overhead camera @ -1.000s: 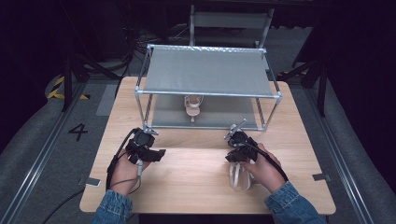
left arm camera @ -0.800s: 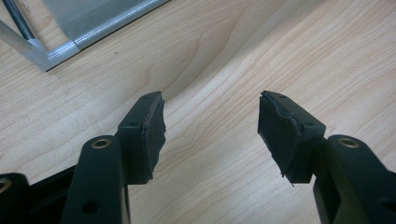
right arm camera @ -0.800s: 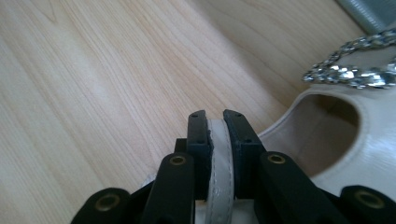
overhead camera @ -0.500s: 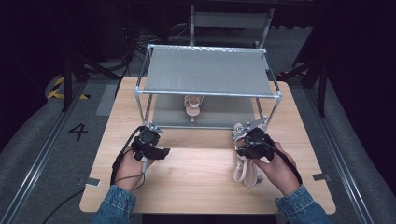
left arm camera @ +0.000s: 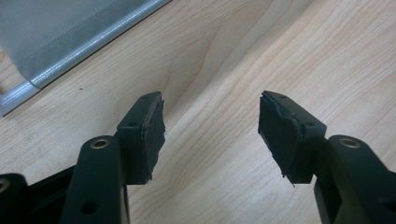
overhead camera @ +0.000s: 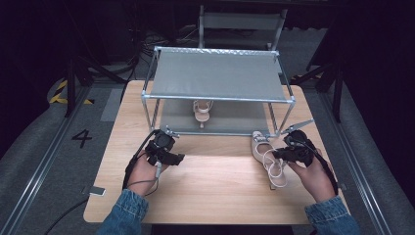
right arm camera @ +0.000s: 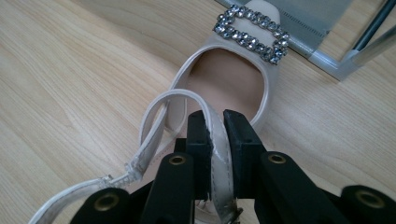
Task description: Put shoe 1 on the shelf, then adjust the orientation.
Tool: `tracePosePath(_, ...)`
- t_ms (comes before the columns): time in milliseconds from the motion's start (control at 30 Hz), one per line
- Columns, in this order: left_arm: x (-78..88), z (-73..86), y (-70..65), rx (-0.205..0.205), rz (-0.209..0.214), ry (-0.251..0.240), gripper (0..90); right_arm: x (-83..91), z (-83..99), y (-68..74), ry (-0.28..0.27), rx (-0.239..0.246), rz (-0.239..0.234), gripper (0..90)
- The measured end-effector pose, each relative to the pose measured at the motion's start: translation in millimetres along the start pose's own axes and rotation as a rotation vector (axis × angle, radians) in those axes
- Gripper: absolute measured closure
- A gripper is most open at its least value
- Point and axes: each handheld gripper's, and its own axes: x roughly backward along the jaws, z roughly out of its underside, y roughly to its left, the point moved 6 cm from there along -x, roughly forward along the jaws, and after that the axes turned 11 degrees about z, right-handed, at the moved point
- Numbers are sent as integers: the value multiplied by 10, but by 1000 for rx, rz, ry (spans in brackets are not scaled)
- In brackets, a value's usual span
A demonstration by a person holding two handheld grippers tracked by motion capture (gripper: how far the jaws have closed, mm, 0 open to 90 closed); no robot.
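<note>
While the left gripper [left arm camera: 210, 128] hovers over bare bench [overhead camera: 215, 186] with its fingers spread, the right gripper [right arm camera: 214, 140] at lower right of the high view pinches the sandal [overhead camera: 266, 154] by its strap, the heel cut off behind the fingers, and a second sandal [overhead camera: 202, 111] sits half-shadowed under the rack [overhead camera: 218, 73].

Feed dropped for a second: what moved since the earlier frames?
The right gripper, shut on the sandal, carried it rightward and toward the rack, toe now near its front rail. The left gripper stayed open over bare table; the second sandal stayed on the lower shelf.
</note>
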Motion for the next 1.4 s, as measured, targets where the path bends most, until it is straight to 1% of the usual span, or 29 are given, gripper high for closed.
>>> tracePosePath(67,1,-1,5,4,-2,3,412,5,2,5,0,-1,-2,766)
tracePosePath(133,2,-1,13,5,0,1,411,4,-2,11,-2,-12,-15,668)
tracePosePath(233,17,14,18,9,-1,1,409,45,-33,-3,-25,-58,-44,555)
tracePosePath(267,22,15,27,3,0,-2,409,67,-49,-5,-32,-76,-56,532)
tracePosePath(300,24,16,30,7,-1,-6,409,92,-66,-2,-38,-92,-65,512)
tracePosePath(333,29,17,33,17,2,-7,409,110,-77,3,-46,-96,-65,504)
tracePosePath(367,32,15,49,16,2,-9,408,138,-90,23,-54,-96,-69,499)
tracePosePath(433,27,15,56,20,1,-9,407,190,-115,96,-64,-76,-78,495)
tracePosePath(500,15,24,53,18,3,-3,407,205,-131,168,-58,-54,-95,491)
tracePosePath(567,8,32,49,13,3,5,407,158,-129,260,-22,-40,-149,482)
tracePosePath(600,11,33,47,14,3,3,407,120,-121,292,-1,-27,-158,484)
tracePosePath(633,18,35,44,18,2,1,407,76,-112,314,16,-17,-154,485)
tracePosePath(667,25,35,46,17,1,-3,407,21,-103,323,38,-13,-139,484)
tracePosePath(733,32,45,51,18,2,-2,407,-72,-98,330,62,-18,-123,480)
tracePosePath(767,32,45,51,18,2,-2,407,-72,-98,330,62,-18,-123,480)
tracePosePath(800,36,57,60,20,-4,1,406,-166,-94,330,85,-21,-110,476)
tracePosePath(833,37,64,61,23,-4,2,406,-194,-94,332,90,-25,-113,478)
tracePosePath(900,37,72,63,23,-6,4,406,-259,-81,331,117,2,-111,508)
tracePosePath(933,37,92,64,28,-12,8,406,-291,-77,331,121,16,-107,516)
tracePosePath(967,37,92,64,28,-12,8,405,-322,-72,334,126,12,-75,513)
tracePosePath(1000,32,117,72,30,-13,10,404,-356,-71,338,134,28,-63,557)
tracePosePath(1033,27,132,74,35,-10,11,404,-383,-73,347,144,39,-52,573)
tracePosePath(1067,31,148,77,41,-14,19,405,-410,-79,365,147,45,-55,585)
tracePosePath(1133,31,182,88,48,-14,21,405,-448,-105,386,143,59,-44,585)
tracePosePath(1200,39,208,98,51,-18,23,405,-468,-126,397,146,43,-44,561)
tracePosePath(1267,49,226,98,60,-21,21,405,-490,-141,389,142,25,-27,523)
tracePosePath(1333,55,246,100,58,-27,25,404,-502,-149,394,146,9,-30,517)
tracePosePath(1367,53,257,103,54,-30,23,404,-508,-153,394,150,16,-35,517)
tracePosePath(1400,52,272,96,60,-27,28,403,-519,-160,401,159,9,-38,517)
